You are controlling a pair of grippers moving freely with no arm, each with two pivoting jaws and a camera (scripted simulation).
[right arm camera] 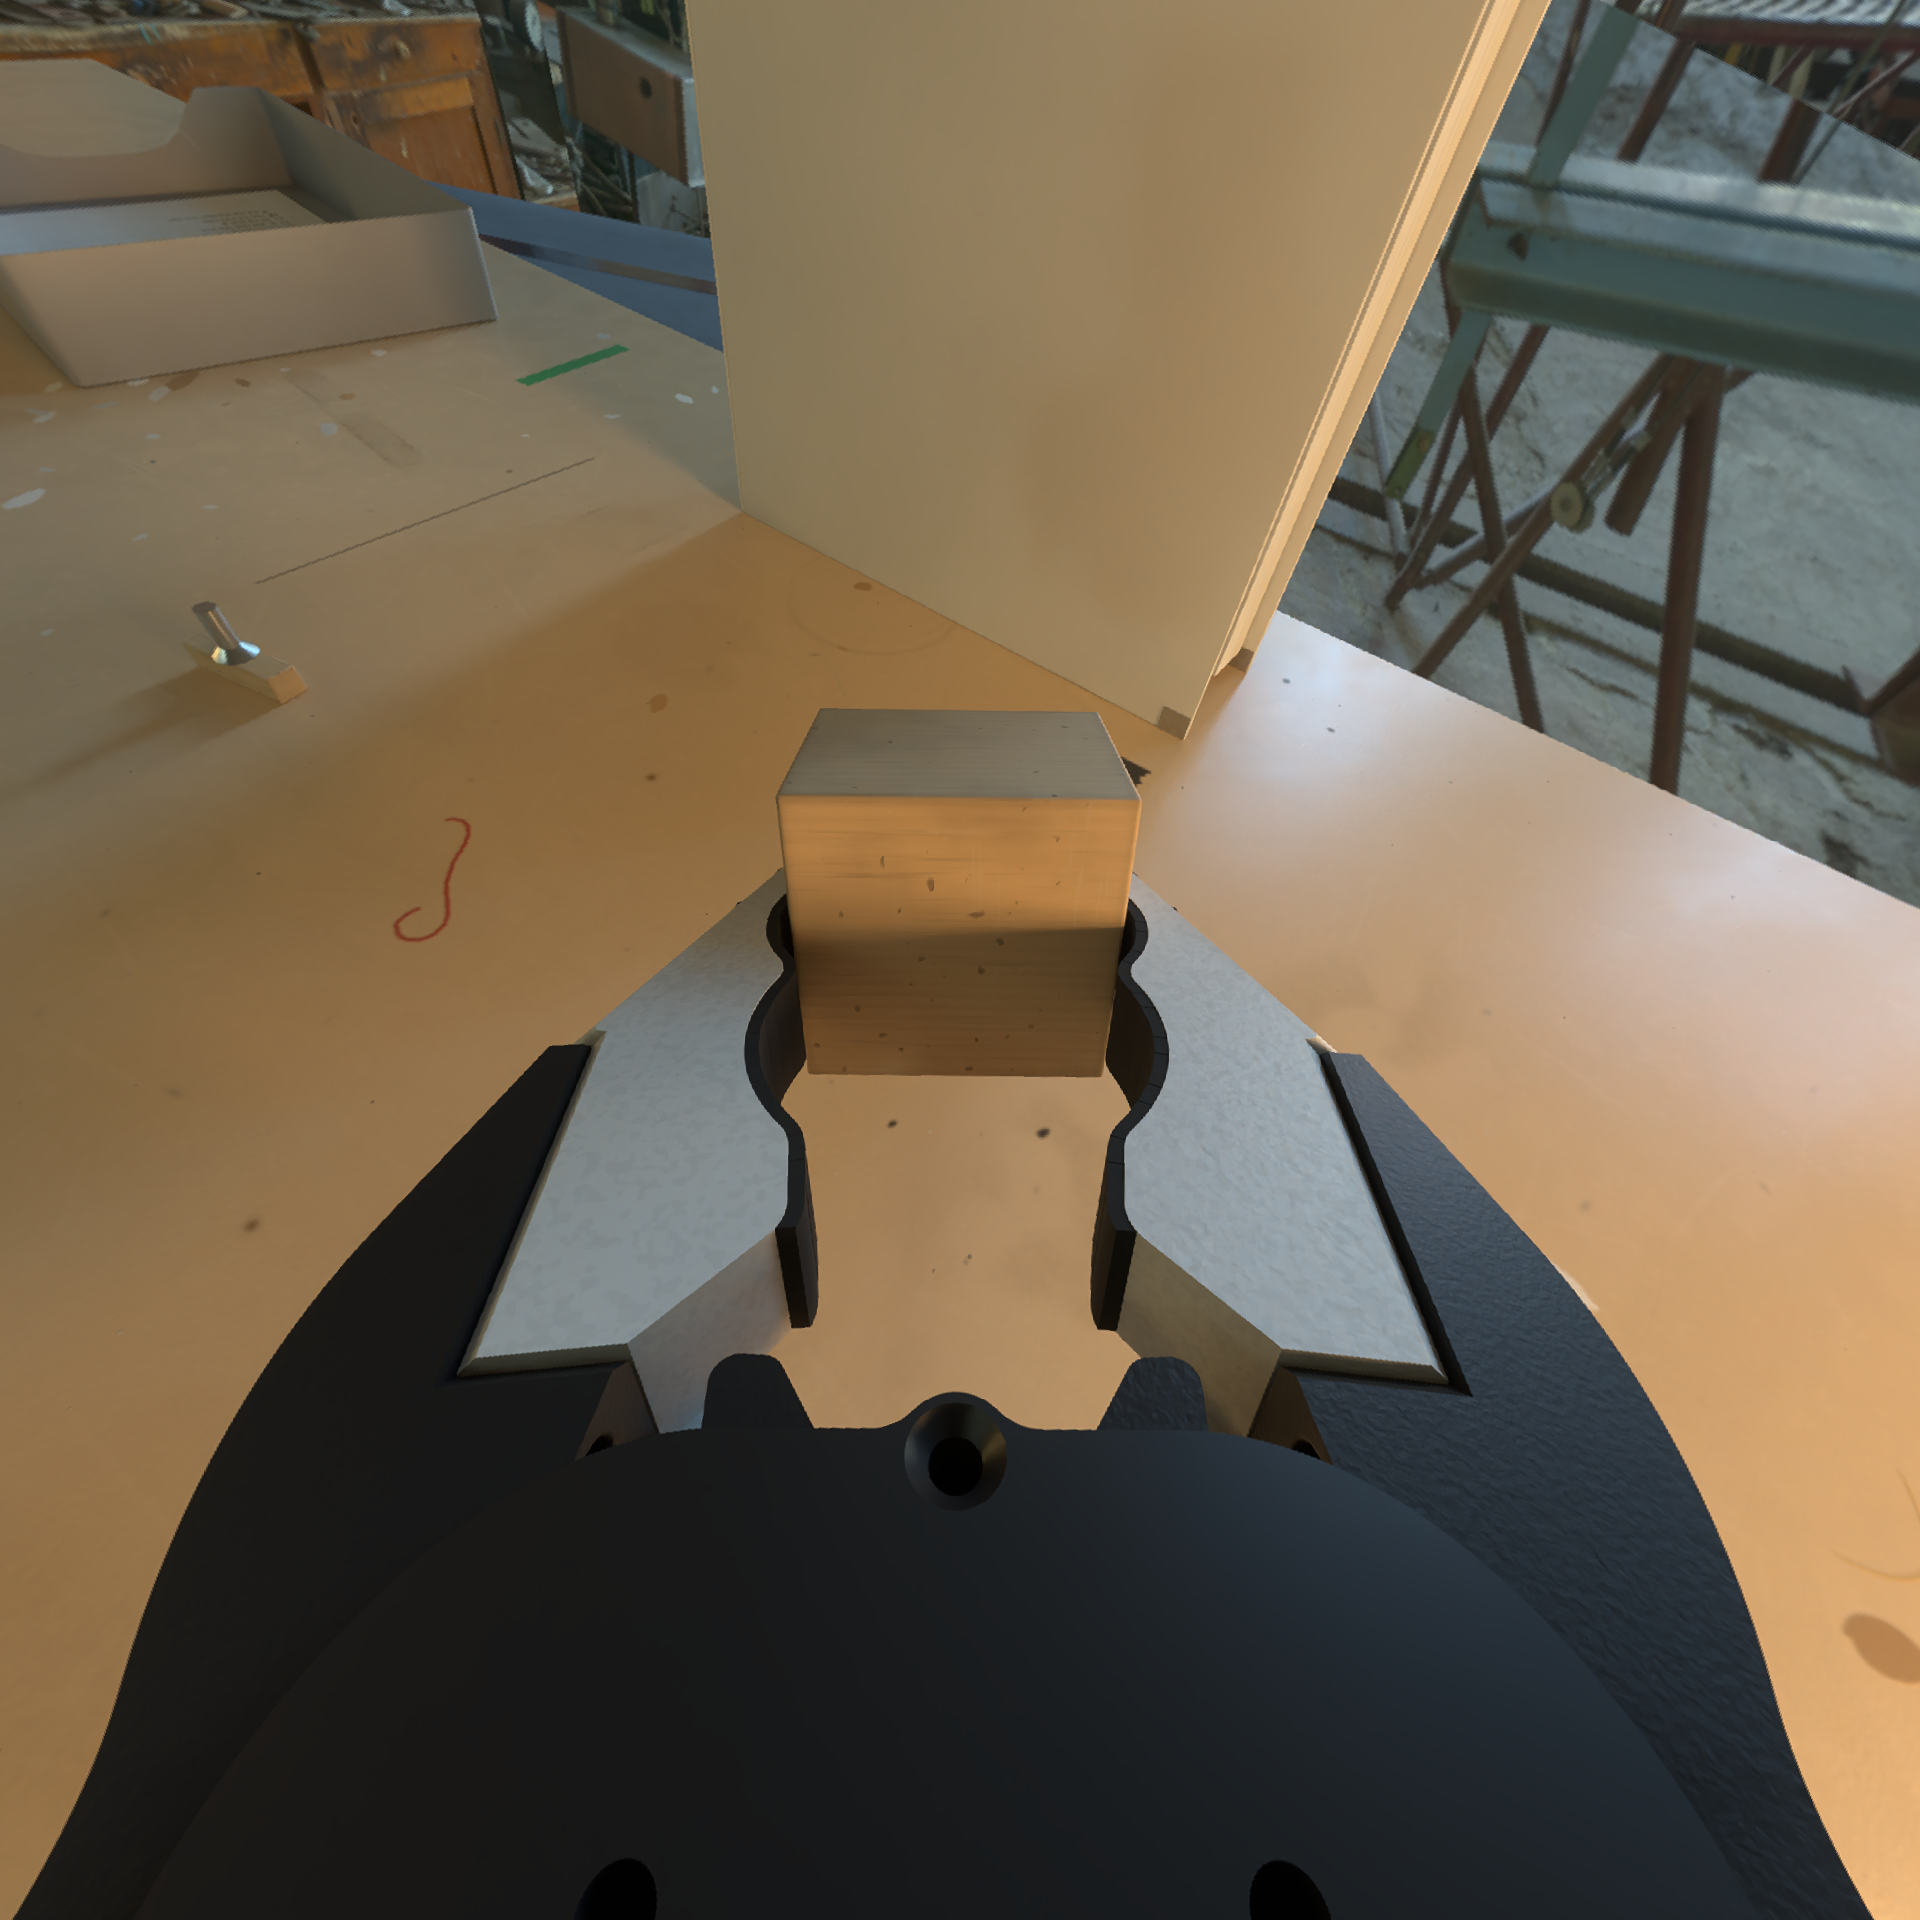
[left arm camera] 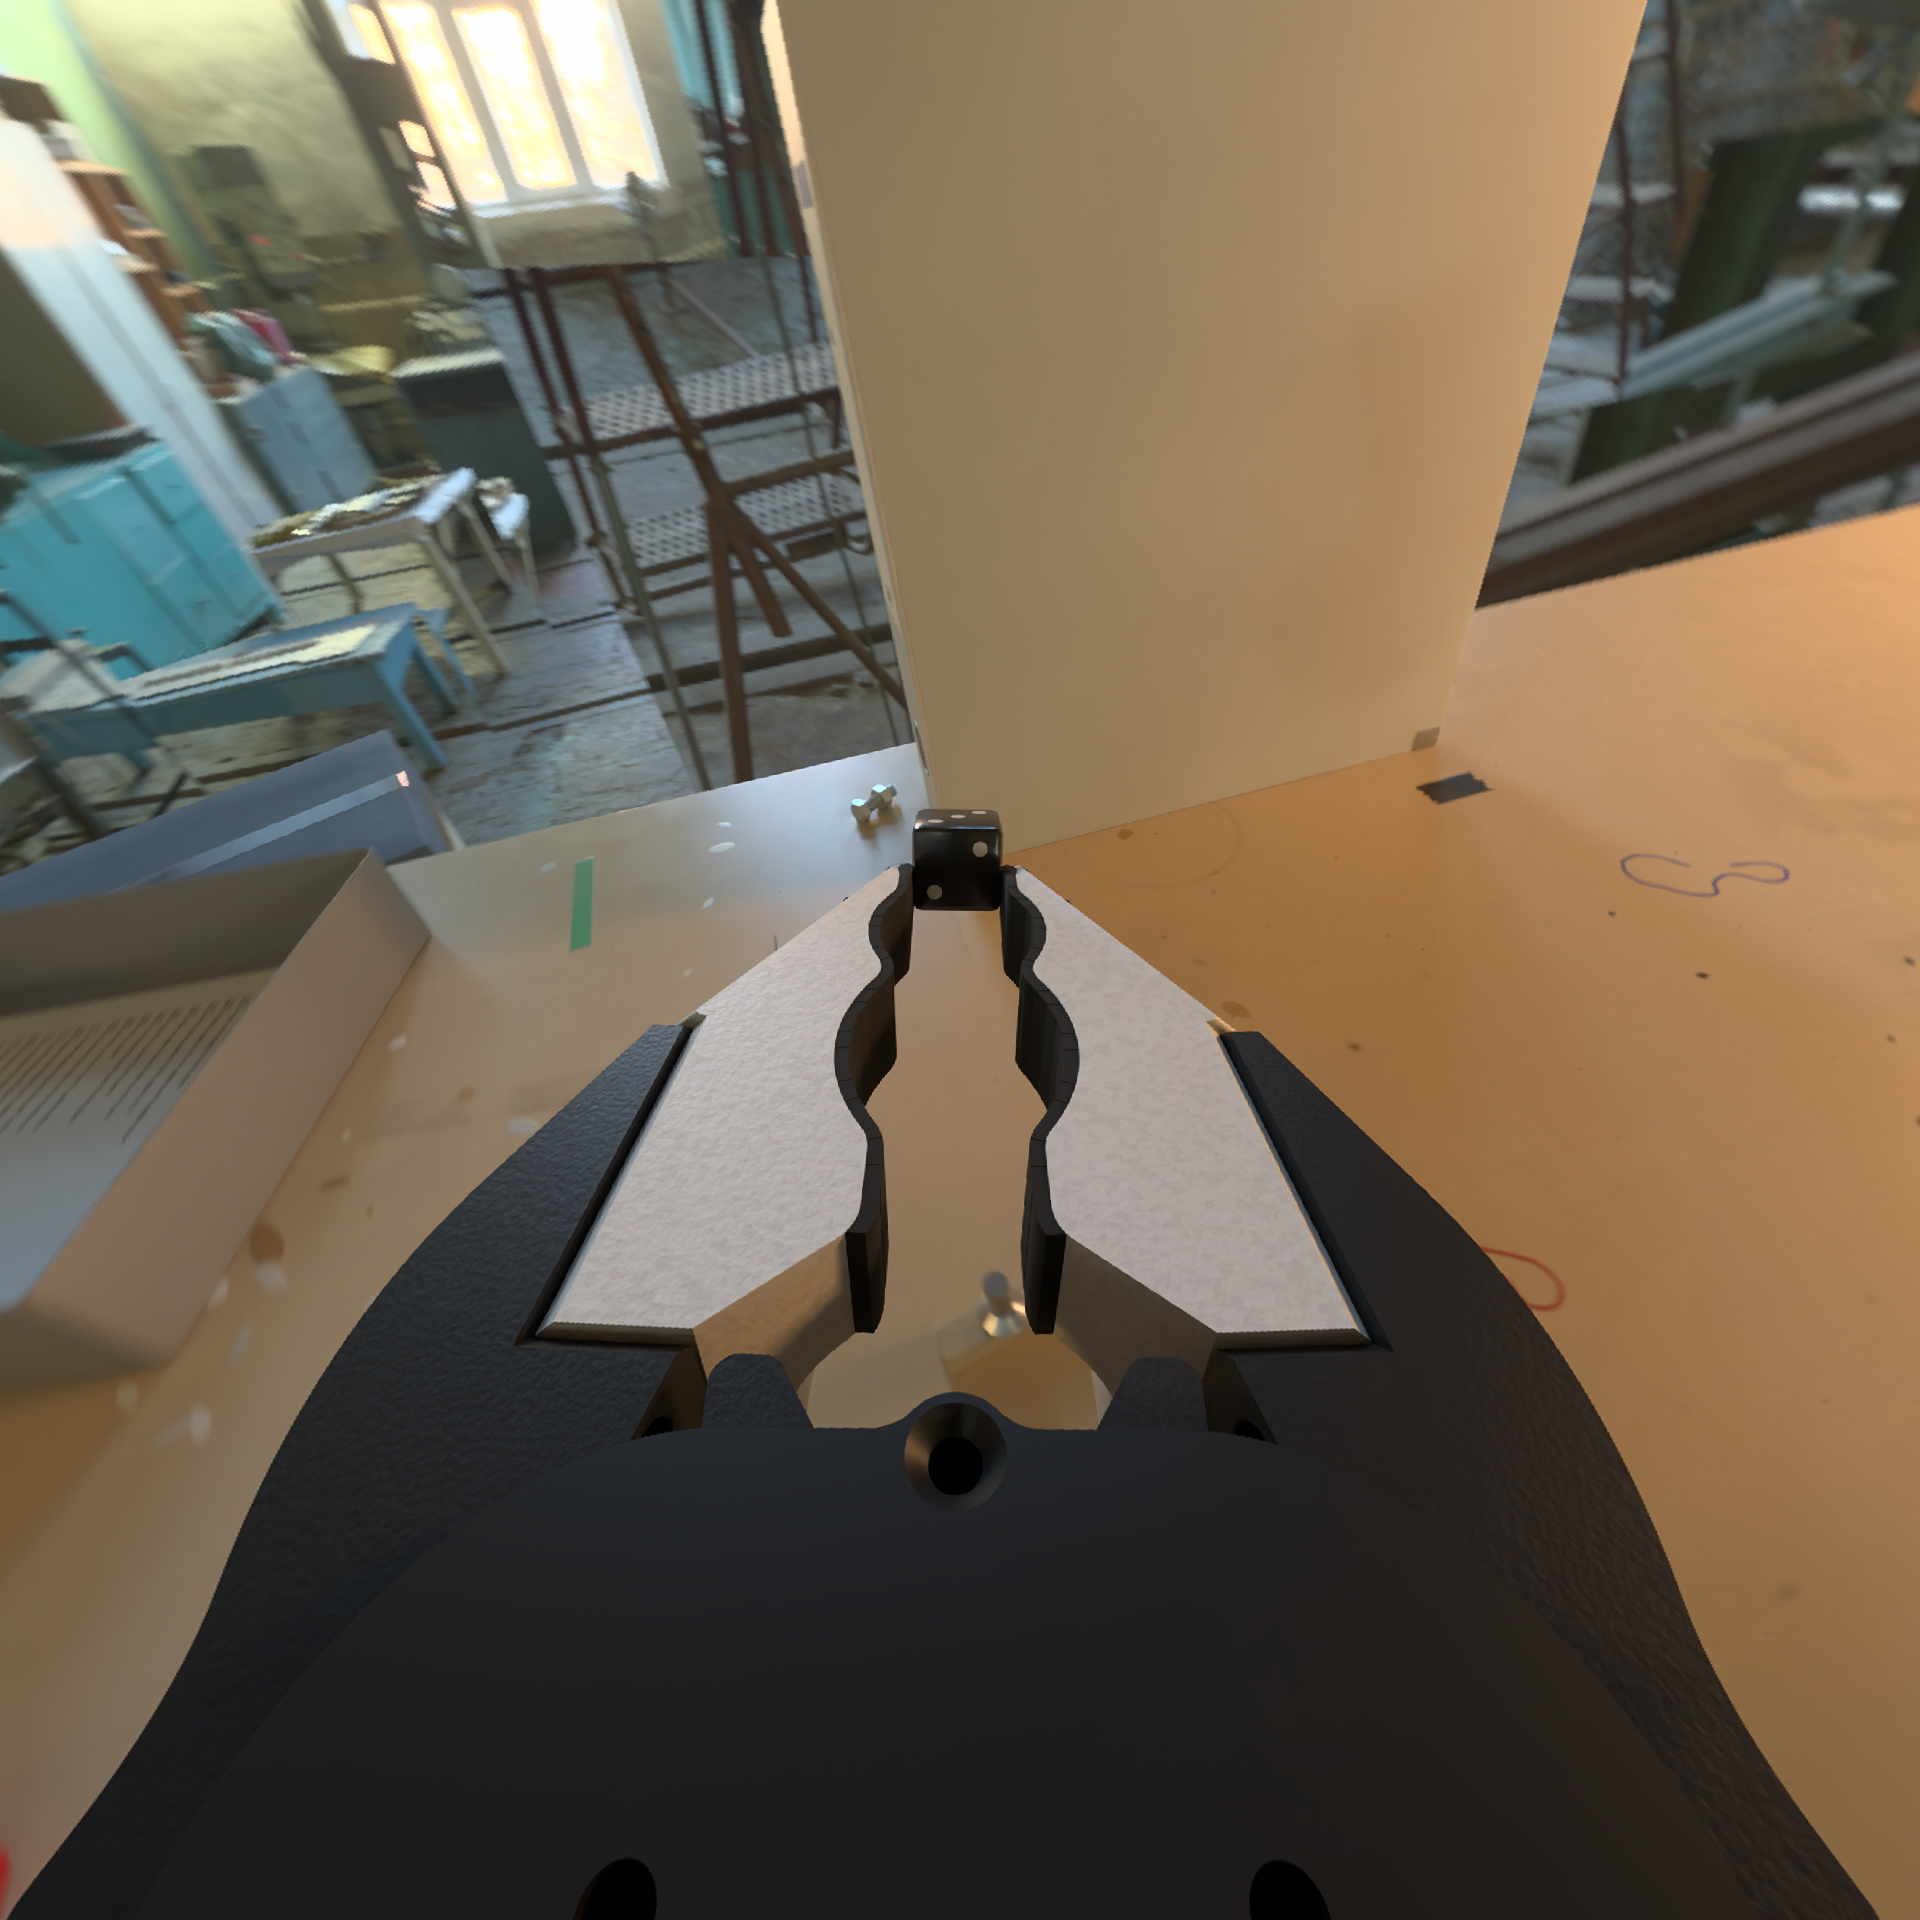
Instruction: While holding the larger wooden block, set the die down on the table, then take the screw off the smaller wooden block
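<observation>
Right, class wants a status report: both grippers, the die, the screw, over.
Left gripper shut on die, above table. Right gripper shut on big block. Screw on small block, path clear.

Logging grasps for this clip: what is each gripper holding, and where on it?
Left gripper pinches the black die by two opposite side faces at its fingertips. Right gripper clamps the larger wooden block by its side faces.

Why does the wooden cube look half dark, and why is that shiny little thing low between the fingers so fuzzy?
Right wrist view: warm light hits the larger wooden block high up; its lower half lies in shadow between the fingers. Left wrist view: the screw on the smaller wooden block sits close to the lens and looks blurred, while the die at the fingertips is sharp.
</observation>
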